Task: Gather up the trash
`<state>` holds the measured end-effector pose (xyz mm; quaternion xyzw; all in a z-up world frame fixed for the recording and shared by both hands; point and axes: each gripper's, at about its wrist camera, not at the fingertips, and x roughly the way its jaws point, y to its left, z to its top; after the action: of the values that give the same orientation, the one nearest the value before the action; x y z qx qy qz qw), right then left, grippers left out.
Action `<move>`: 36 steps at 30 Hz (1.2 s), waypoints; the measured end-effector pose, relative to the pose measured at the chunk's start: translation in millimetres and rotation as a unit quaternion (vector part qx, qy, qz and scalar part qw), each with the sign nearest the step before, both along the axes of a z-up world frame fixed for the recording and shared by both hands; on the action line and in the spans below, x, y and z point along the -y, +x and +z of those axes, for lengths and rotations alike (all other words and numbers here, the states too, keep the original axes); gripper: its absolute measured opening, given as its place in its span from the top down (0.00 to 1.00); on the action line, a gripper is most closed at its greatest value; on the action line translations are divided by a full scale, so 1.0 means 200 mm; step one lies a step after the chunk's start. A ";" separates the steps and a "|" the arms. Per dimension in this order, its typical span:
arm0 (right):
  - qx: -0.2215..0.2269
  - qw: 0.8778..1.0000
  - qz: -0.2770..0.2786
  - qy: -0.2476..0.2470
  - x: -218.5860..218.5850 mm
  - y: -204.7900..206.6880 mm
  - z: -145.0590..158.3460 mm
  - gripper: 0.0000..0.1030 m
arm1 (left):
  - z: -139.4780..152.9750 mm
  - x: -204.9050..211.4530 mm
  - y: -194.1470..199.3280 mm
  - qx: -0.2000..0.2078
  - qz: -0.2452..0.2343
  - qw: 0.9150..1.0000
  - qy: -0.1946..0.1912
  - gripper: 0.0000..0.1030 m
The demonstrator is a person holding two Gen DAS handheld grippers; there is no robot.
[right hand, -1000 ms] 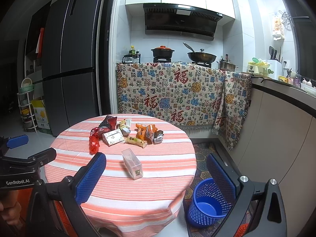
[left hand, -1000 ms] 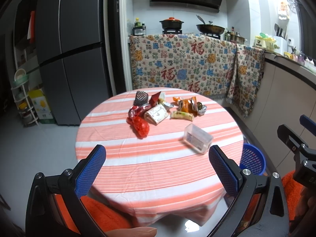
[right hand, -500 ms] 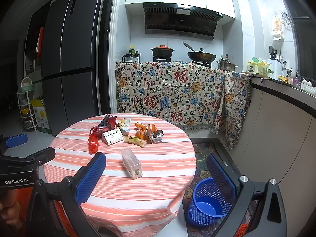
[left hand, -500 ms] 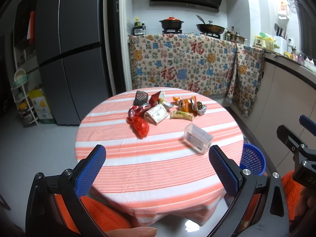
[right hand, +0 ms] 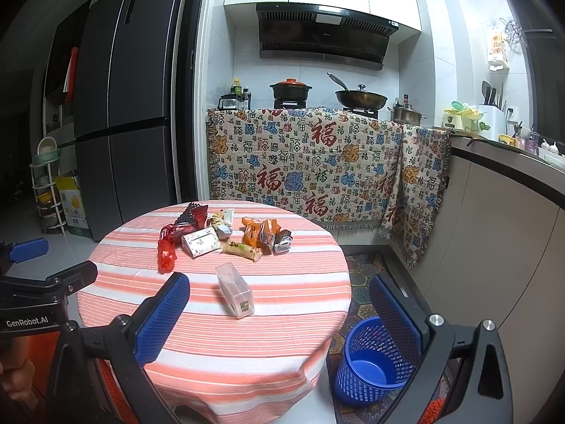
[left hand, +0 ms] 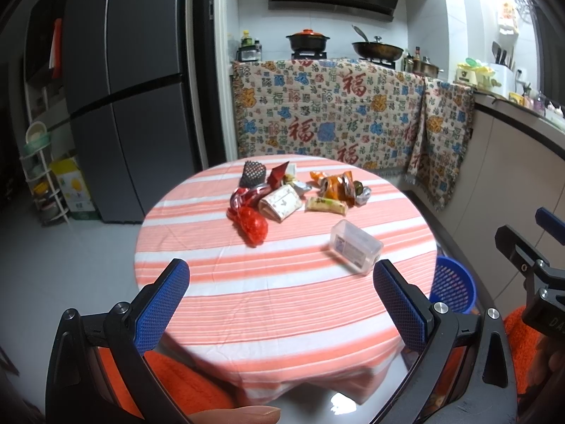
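A round table with a striped orange-and-white cloth [left hand: 282, 293] [right hand: 219, 349] holds a pile of wrappers: a red crumpled bag [left hand: 251, 224] [right hand: 166, 256], a cream packet [left hand: 280, 204] [right hand: 200, 243], an orange wrapper [left hand: 335, 185] [right hand: 261, 235] and a yellow snack bar [left hand: 325, 206] [right hand: 243, 250]. A clear plastic box [left hand: 355, 246] [right hand: 235, 289] lies nearer. A blue mesh bin [left hand: 452, 284] [right hand: 374, 364] stands on the floor right of the table. My left gripper [left hand: 281, 304] and right gripper [right hand: 279, 314] are both open, empty, held short of the table's near edge.
A dark fridge [left hand: 130, 106] stands at the back left, with a small shelf rack [left hand: 39, 183] beside it. A counter draped in patterned cloth [left hand: 335, 116] carries a pot and a wok. Cabinets [right hand: 494, 247] run along the right. A patterned mat [right hand: 363, 275] lies on the floor.
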<state>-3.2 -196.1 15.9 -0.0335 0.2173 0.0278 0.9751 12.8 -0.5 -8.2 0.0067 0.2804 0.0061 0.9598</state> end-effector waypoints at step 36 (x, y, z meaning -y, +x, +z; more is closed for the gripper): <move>-0.098 0.993 0.063 -0.012 -0.04 0.43 -0.48 0.00 | -0.45 -0.17 0.42 -0.090 0.035 0.995 -0.031 0.00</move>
<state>83.5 -188.5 -79.9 -0.0557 0.3099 0.0903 0.9448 97.8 33.5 -98.4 -0.0323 0.3654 0.0301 0.9298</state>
